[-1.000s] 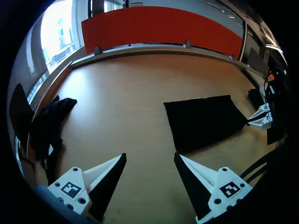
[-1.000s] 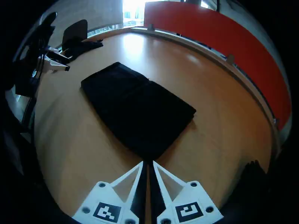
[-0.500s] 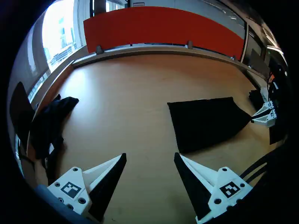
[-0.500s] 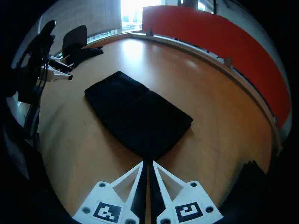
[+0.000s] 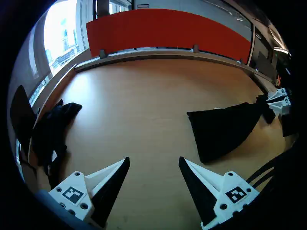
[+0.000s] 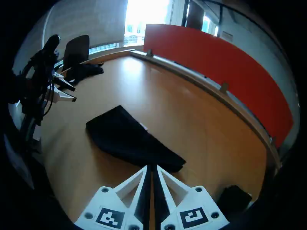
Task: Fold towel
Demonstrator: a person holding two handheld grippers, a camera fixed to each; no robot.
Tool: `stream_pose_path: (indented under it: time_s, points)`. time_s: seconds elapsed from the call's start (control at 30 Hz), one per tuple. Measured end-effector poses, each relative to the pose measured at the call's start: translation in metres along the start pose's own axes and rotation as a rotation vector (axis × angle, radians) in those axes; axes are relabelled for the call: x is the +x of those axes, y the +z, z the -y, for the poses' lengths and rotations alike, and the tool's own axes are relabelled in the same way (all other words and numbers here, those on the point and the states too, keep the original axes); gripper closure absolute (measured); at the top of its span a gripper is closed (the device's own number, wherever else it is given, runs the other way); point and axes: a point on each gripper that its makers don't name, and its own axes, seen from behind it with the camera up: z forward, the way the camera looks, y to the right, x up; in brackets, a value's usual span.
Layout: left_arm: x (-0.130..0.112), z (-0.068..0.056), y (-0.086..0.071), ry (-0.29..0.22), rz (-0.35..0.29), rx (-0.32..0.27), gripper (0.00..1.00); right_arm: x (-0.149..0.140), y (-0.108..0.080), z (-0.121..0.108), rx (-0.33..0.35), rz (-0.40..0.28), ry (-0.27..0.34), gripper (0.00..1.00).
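A black towel [image 5: 224, 128] lies on the wooden table [image 5: 138, 96], its far right corner drawn up off the wood. In the right gripper view the towel [image 6: 126, 140] runs from the table's left part to my right gripper [image 6: 152, 168], which is shut on its near corner. From the left gripper view, that right gripper [image 5: 270, 102] holds the raised corner at the far right. My left gripper [image 5: 153, 161] stands open over bare wood, left of the towel and apart from it. The same left gripper [image 6: 71, 94] shows small at the far left of the right gripper view.
A dark garment [image 5: 53, 126] lies at the table's left edge by a chair [image 6: 76, 48]. A red partition [image 5: 165, 28] runs along the far edge. A small black thing [image 6: 234, 195] sits near the right gripper. Cables hang by the left hand.
My right gripper has risen with the towel's corner, and the flat towel has pulled up and narrowed toward it. My left gripper has stayed open and nearly still.
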Motion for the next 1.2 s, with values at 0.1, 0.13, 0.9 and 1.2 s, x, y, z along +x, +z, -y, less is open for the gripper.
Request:
stream_pose_path:
  time_s: [0.1,0.13,0.9,1.2]
  points:
    - [0.002,-0.001,-0.001,0.001,-0.004,-0.002,0.05,0.011,-0.007,-0.007,-0.015,-0.015,-0.017,0.79]
    - [0.002,-0.002,-0.001,0.000,-0.005,-0.002,0.05,0.015,-0.009,-0.008,-0.019,-0.020,-0.022,0.79]
    - [0.006,-0.001,-0.007,-0.004,-0.016,0.000,0.05,0.046,-0.011,0.003,0.016,-0.039,-0.120,0.68]
    - [0.007,0.002,-0.011,-0.012,-0.023,0.003,0.05,0.062,0.014,0.030,0.081,-0.040,-0.163,0.64]
